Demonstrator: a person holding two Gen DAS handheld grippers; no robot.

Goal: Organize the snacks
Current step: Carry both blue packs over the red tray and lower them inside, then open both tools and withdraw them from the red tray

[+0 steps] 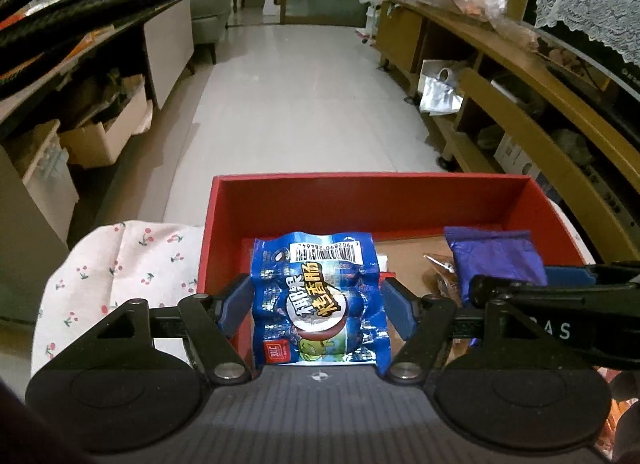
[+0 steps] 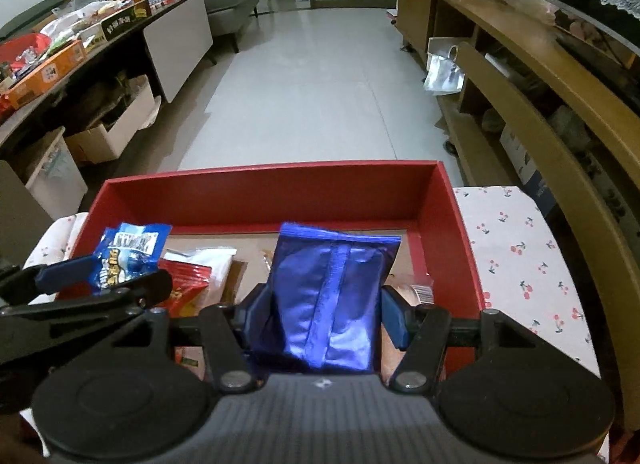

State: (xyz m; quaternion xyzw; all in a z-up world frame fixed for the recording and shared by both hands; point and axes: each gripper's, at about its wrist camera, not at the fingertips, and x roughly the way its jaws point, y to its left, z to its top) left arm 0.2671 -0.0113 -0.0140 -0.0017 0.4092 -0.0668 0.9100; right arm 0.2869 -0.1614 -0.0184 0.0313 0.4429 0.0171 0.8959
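A: Left side first. Cherry-print cloth (image 1: 120,264) over the desk, under a red box (image 1: 360,188). Left tongs (image 1: 316,304) over the box's left part, jaws about halfway apart and closed on a blue sausage packet (image 1: 320,296). Blue pads touching both edges of the packet, barcode end pointing away from the camera.

B: Seen from the right wrist too: same sausage packet (image 2: 128,256) up above the box's left end, held in the left tongs (image 2: 100,276).

A: Middle of the box?

B: Brown cardboard floor, with a red packet (image 2: 188,284) and a white packet (image 2: 216,260) lying on it, just beside each other. Small clear-wrapped snack (image 1: 440,272) near the centre, too blurred to identify.

A: And the right?

B: Right tongs (image 2: 324,320) over the box's right half, jaws set wide and clamped on a purple-blue pouch (image 2: 332,296). Back seam of the pouch facing the camera, pads pressed against both sides. Same pouch (image 1: 496,260) visible from the left wrist, beside the right tongs (image 1: 532,280).

A: Further right?

B: More cherry cloth (image 2: 520,264), then a wooden shelf unit (image 2: 540,112) along the wall.
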